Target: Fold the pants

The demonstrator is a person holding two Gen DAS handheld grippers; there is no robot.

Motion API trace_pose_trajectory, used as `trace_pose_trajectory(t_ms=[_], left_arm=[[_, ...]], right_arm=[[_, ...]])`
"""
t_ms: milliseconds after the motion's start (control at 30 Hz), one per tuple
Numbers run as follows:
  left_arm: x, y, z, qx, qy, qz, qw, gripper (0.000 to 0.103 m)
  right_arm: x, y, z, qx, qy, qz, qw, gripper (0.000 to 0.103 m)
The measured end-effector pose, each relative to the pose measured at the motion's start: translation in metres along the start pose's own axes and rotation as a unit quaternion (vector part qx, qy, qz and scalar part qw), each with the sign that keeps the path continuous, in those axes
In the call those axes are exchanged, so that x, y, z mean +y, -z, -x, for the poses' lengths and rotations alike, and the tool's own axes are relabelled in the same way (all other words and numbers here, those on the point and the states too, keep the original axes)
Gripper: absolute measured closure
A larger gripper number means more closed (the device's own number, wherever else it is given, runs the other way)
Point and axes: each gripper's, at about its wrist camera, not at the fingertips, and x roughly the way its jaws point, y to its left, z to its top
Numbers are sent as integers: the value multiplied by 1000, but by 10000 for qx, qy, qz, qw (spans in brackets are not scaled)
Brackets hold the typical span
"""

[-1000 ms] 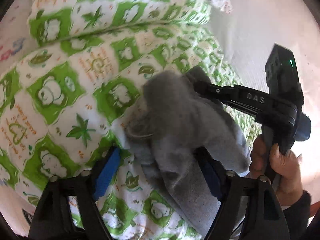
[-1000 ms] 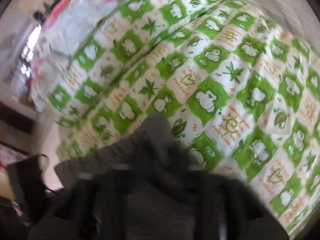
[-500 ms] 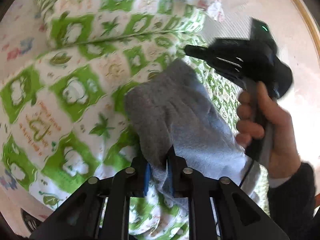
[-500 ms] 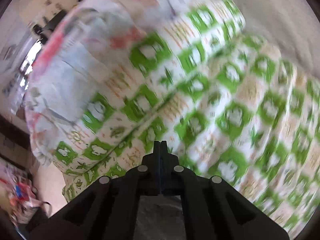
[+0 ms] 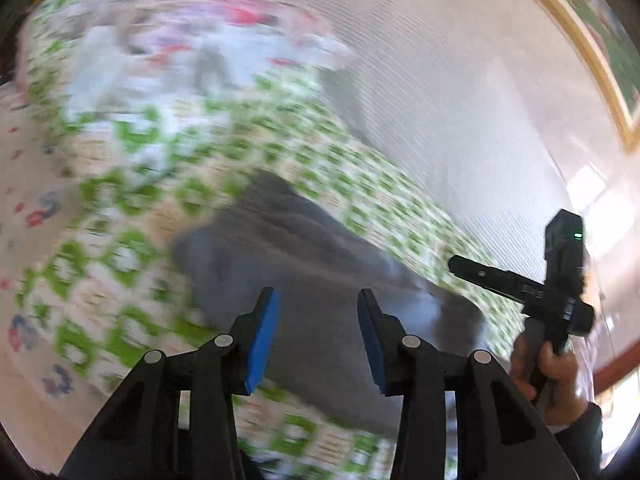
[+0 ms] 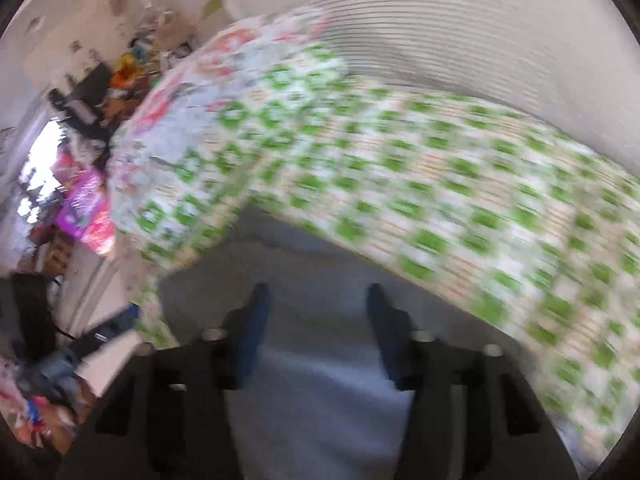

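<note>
The grey pants (image 5: 304, 264) lie in a folded bundle on a green-and-white patterned quilt (image 5: 132, 208). My left gripper (image 5: 318, 300) is open and empty, raised just above the near part of the pants. My right gripper (image 6: 318, 292) is open and empty over the pants (image 6: 320, 392), which fill the bottom of the right wrist view. The right gripper also shows at the right of the left wrist view (image 5: 460, 266), held in a hand, off the pants' right end. Both views are blurred by motion.
The quilt (image 6: 440, 184) covers the bed. A floral pillow or blanket (image 5: 192, 56) lies at its far end. A white ribbed wall (image 5: 460, 80) rises behind. Cluttered items and a purple box (image 6: 84, 204) sit beside the bed at left.
Both grippers opened and let go of the pants, then pulled back. The pants now lie flat on the quilt. The right gripper moved to the right and lower.
</note>
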Motion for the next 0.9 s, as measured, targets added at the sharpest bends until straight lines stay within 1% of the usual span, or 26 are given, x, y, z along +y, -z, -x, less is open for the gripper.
trace_pose_trajectory(t_ms=[33, 67, 167, 267, 333, 400, 433, 500, 533, 567, 600, 633, 700, 733, 800, 833, 867, 900], left_arm=[[-7, 0, -7, 67, 90, -79, 9999, 61], [-21, 7, -13, 206, 206, -234, 9993, 61], [-52, 27, -27, 551, 515, -574, 9955, 61], [-84, 50, -43, 917, 774, -899, 9887, 61], [-96, 62, -53, 1157, 901, -1023, 9839, 61], [-107, 74, -71, 1448, 1017, -1094, 9781, 61], [-112, 82, -77, 1632, 1055, -1139, 9743, 61], [-115, 94, -83, 1837, 972, -1198, 9708, 61], [-115, 103, -88, 2025, 975, -1255, 9663, 61], [-114, 109, -91, 2138, 975, -1278, 9636, 61], [-114, 115, -92, 2210, 954, -1301, 9618, 61], [-114, 120, -91, 2246, 941, -1331, 9607, 61], [-117, 126, -93, 2293, 951, -1419, 9583, 54], [-120, 127, -95, 2333, 979, -1458, 9564, 51], [-123, 130, -96, 2322, 916, -1489, 9568, 51], [-124, 134, -97, 2328, 889, -1544, 9561, 51], [-124, 136, -97, 2354, 872, -1588, 9549, 51], [-124, 138, -97, 2383, 852, -1614, 9539, 51]], right_arm=[[-10, -3, 0, -14, 93, -54, 9999, 48], [-25, 4, 10, -17, 191, -174, 9997, 48], [-64, 11, 29, -21, 351, -705, 9969, 48], [-96, 17, 45, -202, 388, -1034, 9937, 48], [-108, 16, 47, -225, 386, -1182, 9920, 48], [-118, 16, 43, -180, 375, -1279, 9909, 48], [-125, 17, 36, -30, 284, -1423, 9894, 48], [-132, 24, 25, 259, 8, -1585, 9870, 48], [-129, 27, 17, 437, -129, -1539, 9870, 48], [-124, 30, 12, 568, -251, -1464, 9873, 48], [-118, 34, 5, 743, -442, -1360, 9869, 48], [-113, 37, 1, 817, -529, -1280, 9870, 48], [-110, 40, -4, 805, -482, -1227, 9880, 48], [-115, 39, -6, 763, -485, -1327, 9870, 48], [-126, 34, -17, 641, -702, -1710, 9807, 48], [-131, 31, -23, 604, -836, -1867, 9770, 54], [-133, 28, -30, 607, -888, -1942, 9751, 63], [-132, 25, -39, 701, -816, -1926, 9754, 95]])
